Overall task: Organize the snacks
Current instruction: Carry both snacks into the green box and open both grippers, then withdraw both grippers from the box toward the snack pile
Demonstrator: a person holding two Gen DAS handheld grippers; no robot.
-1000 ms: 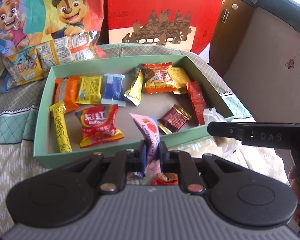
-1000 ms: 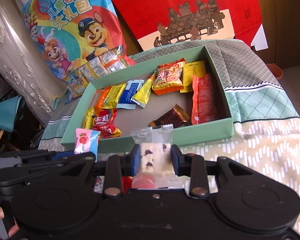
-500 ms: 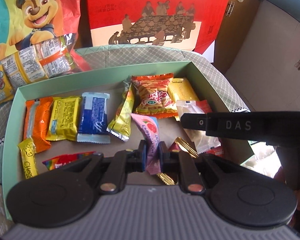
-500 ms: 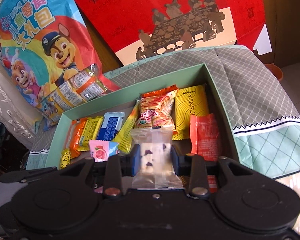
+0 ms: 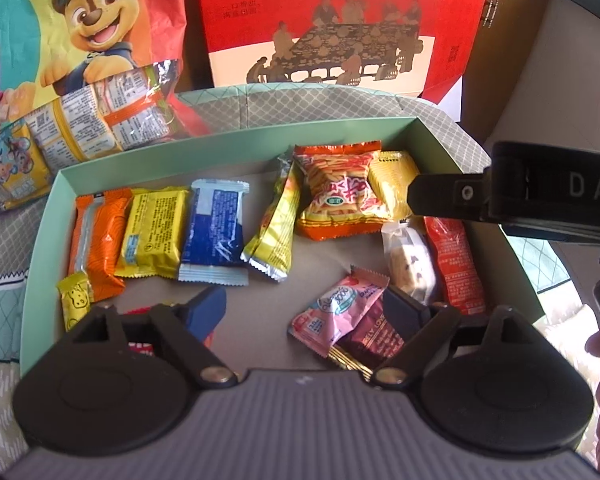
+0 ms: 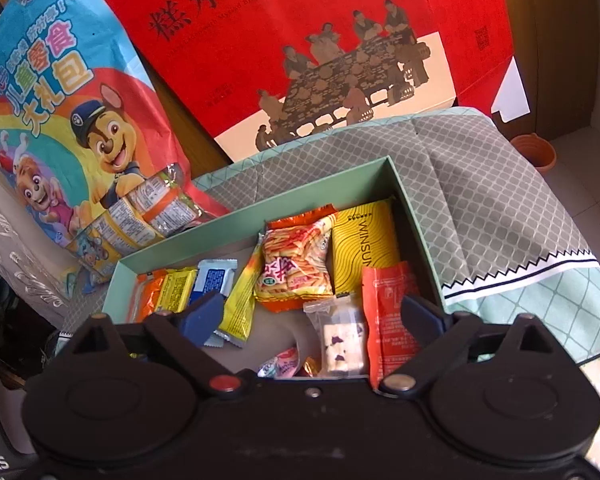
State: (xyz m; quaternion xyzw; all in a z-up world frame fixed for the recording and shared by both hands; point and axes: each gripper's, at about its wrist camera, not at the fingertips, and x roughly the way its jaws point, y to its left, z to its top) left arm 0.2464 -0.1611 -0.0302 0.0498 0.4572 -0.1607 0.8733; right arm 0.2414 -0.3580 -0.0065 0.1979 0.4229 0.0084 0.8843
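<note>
A pale green box (image 5: 236, 138) holds several wrapped snacks. My left gripper (image 5: 306, 308) is open above its near part. The pink snack packet (image 5: 340, 310) lies loose on the box floor, partly on a dark red packet (image 5: 376, 338). My right gripper (image 6: 314, 318) is open over the box's right part (image 6: 416, 216). The clear packet with a white nougat (image 6: 340, 340) lies loose between its fingers, beside a red packet (image 6: 388, 320). The nougat also shows in the left wrist view (image 5: 410, 262). The right gripper's body crosses the left wrist view at the right (image 5: 512, 196).
A cartoon-dog snack bag (image 6: 72, 120) leans at the back left and a red gift box (image 6: 320, 52) stands behind the box. The box rests on a grey and green patterned cloth (image 6: 500, 208). A wooden cabinet (image 6: 560, 40) is at the right.
Both grippers moved forward over the box and opened. The pink packet and the nougat packet were let go and now lie in the box.
</note>
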